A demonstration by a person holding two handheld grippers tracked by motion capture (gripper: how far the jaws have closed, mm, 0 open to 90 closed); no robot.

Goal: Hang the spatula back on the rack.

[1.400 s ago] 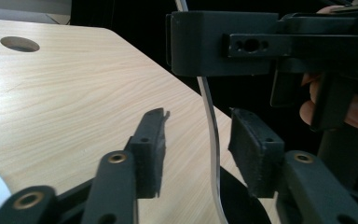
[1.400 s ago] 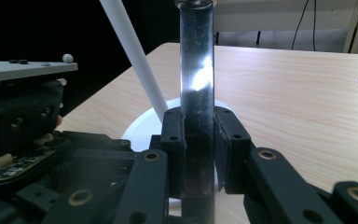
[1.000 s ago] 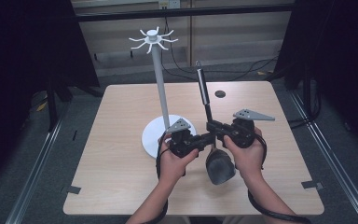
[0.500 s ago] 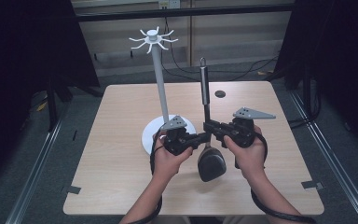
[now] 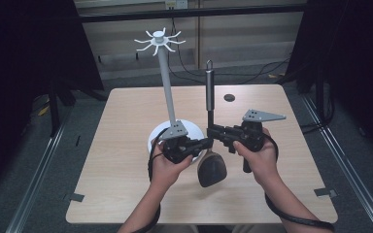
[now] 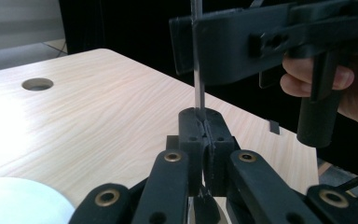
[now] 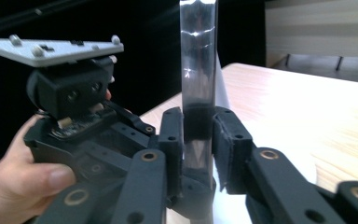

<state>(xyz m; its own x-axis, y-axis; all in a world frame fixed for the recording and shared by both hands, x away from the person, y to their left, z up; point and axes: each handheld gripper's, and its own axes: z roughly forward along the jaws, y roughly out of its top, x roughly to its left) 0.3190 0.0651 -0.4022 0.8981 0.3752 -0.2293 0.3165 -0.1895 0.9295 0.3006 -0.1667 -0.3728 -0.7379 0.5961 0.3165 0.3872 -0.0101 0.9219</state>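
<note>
Both grippers black: left gripper and right gripper each carry a grey screwed triangular plate, brass-coloured jaw pivots, black trailing cable.

Overall light: my wooden table is sitting evenly lit from overhead, while the room around it is falling into near black.
Glare: a bright patch is washing out the tabletop at the left of my left gripper view, near the white base.
Reflection: streaks of light are glinting on the shiny metal handle between my right jaws.
Focus: my own jaws are looking soft up close; my left hand is blurring.
Shadows: faint, soft ones are lying under my hands.
</note>
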